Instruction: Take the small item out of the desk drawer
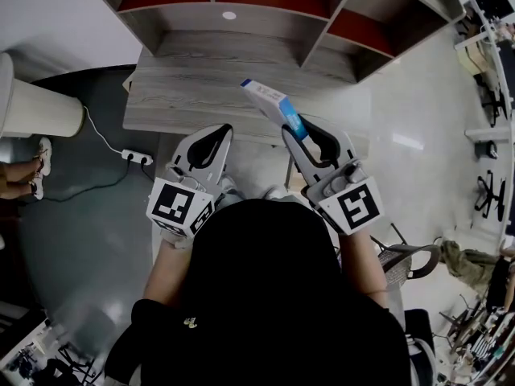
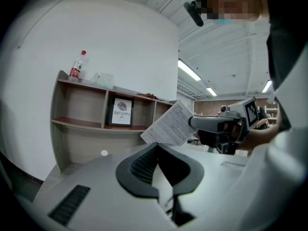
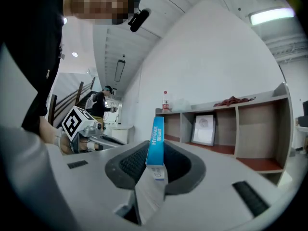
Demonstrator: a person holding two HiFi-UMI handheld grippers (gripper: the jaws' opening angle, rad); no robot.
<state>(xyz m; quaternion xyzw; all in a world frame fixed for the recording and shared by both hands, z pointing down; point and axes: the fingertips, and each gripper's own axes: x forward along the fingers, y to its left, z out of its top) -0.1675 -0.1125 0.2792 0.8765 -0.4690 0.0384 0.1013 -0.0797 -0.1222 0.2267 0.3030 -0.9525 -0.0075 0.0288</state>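
Grey wood-grain desk with shelf hutch ahead of both tongs, top bare. My right tongs clamp slim blue-and-white printed carton by its near end; rest sticks out past tips, clear of desk. My left tongs pinched together, nothing between, just beside right pair. I judge item already out. Drawer not in view; closing it or setting carton down may remain.

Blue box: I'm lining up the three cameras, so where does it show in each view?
Head view: blue box at centre, over the desk, clamped by the right gripper.
Left gripper view: box right of centre, printed white face.
Right gripper view: box centre, edge-on.
Shared landmark: shelf unit.
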